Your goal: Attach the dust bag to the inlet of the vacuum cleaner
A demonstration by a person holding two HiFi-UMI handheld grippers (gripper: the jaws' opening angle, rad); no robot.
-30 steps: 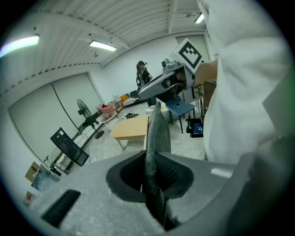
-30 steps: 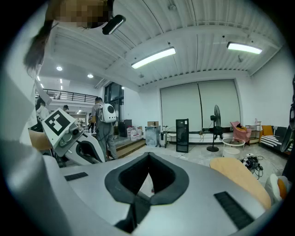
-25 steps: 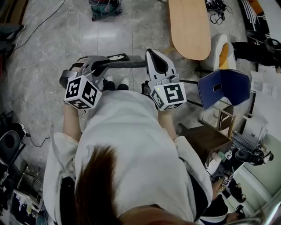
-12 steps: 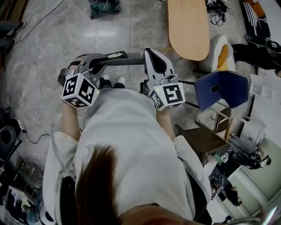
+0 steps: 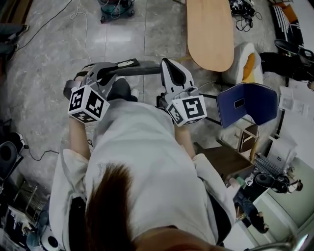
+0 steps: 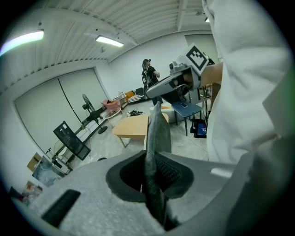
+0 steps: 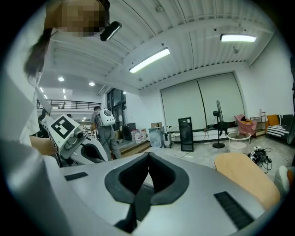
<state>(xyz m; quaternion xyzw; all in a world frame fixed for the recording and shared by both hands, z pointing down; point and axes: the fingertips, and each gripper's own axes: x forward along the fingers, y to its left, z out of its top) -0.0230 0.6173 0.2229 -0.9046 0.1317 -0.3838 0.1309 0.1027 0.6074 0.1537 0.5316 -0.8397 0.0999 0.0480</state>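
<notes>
The left tongs [image 6: 151, 161] are clamped on the dust bag [image 6: 157, 131], a thin grey sheet seen edge-on between the pads and rising out of them toward the other tool. The right tongs [image 7: 147, 161] are pressed fully together. A thin dark edge sits in the seam between them and looks to be the bag's other end, though that view is too close to be sure.

In the head view the bag [image 5: 142, 69] spans flat between the two tools, just ahead of the person's white shirt [image 5: 142, 157]. It has a white patch [image 5: 128, 63] on its upper face toward the left end. It hangs in the air above the grey stone floor [image 5: 54, 44].

To the right of the right tongs stands a blue chair [image 5: 248, 102]. Ahead and to the right is an oval wooden tabletop [image 5: 211, 29]. A teal machine [image 5: 117, 9] sits on the floor at the top edge of the head view, well apart from the bag.

The gripper views show a wide hall with strip lights on the ceiling. One person [image 6: 148, 73] stands far off beyond the tabletop. Another, wearing a white backpack [image 7: 106, 117], stands beside the left tool's marker cube [image 7: 62, 129]. A standing fan [image 7: 216, 117] is by the far wall.
</notes>
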